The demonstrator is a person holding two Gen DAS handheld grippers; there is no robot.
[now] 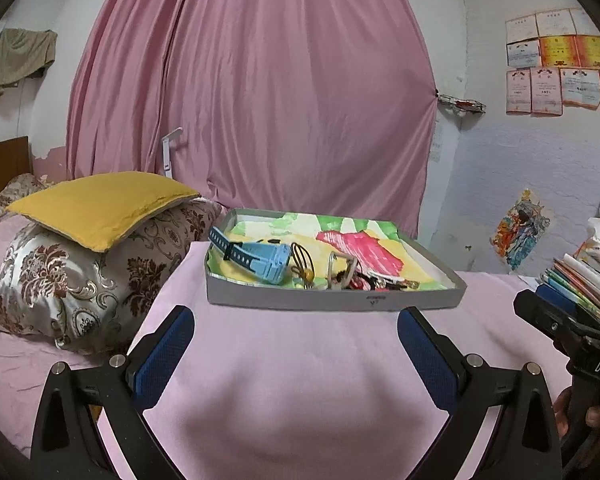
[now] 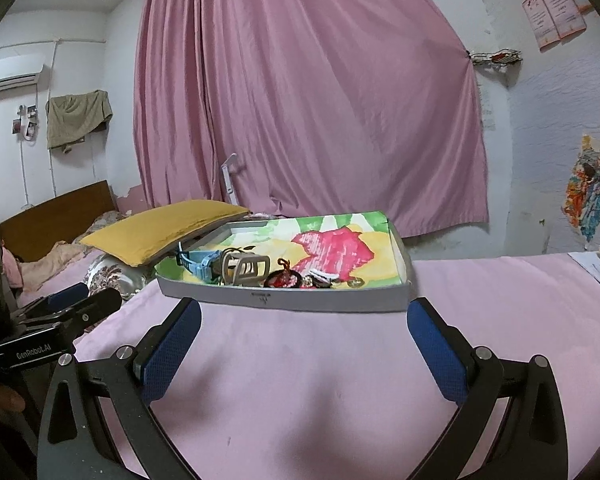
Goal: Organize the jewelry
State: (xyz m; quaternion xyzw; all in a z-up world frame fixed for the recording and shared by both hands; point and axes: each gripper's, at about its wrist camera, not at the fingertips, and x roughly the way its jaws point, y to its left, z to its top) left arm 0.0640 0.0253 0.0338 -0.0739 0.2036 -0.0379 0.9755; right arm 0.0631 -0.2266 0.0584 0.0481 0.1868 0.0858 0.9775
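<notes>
Both grippers, left (image 1: pixel 296 354) and right (image 2: pixel 304 346), are hovering w/ fingers wide apart, holding nothing. Jewelry pile (image 1: pixel 364 278) is sitting bunched in the tray (image 1: pixel 332 300) beside blue watch (image 1: pixel 260 262) on the pink bench. Risk imo: pieces are tangling, so grabbing one is prob dragging others out.

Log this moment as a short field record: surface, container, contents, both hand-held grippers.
surface: pink cloth
container: shallow grey box lined with a painted paper, resting on the cloth
contents: blue watch, gold wire piece, beige clip, small dark tangle of jewelry, all near the front wall
left hand-held gripper: open, empty, short of the box
right hand-held gripper: open, empty, short of the box
beside: yellow pillow
</notes>
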